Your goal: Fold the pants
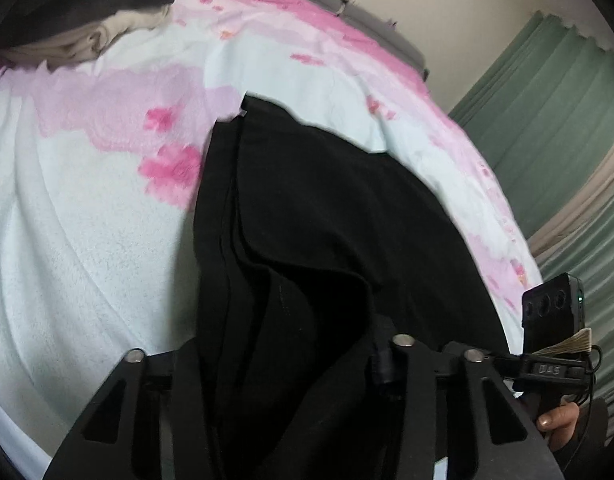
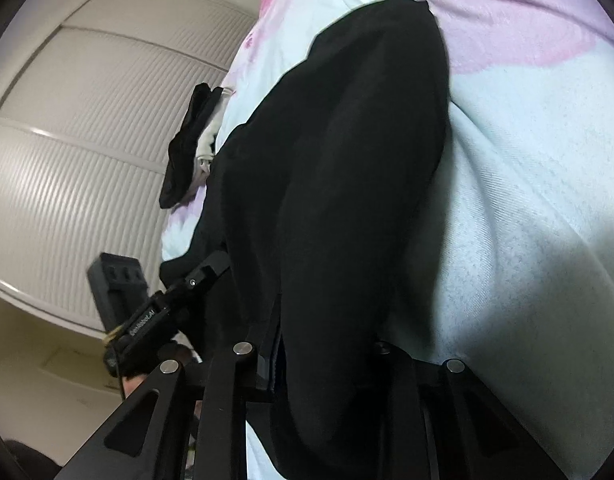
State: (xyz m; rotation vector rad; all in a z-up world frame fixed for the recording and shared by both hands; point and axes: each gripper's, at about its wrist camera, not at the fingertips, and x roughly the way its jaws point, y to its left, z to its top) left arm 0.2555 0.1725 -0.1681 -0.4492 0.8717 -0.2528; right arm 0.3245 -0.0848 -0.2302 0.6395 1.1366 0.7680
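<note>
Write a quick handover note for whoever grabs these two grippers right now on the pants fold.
Left gripper: jaws around the near edge of the black pants; whether the pads press the cloth is hidden.
Right gripper: nearly shut, with pants cloth bunched between the jaws; it looks like a grip.
Pants: lying lengthwise on the pink and white bedspread, far end flat, near end gathered at both grippers.
Other clothes sit at the far corner of the bed.
Done: near end taken up, it seems.
Left: carry the near end over to the far end, lay it flat, smooth it.
</note>
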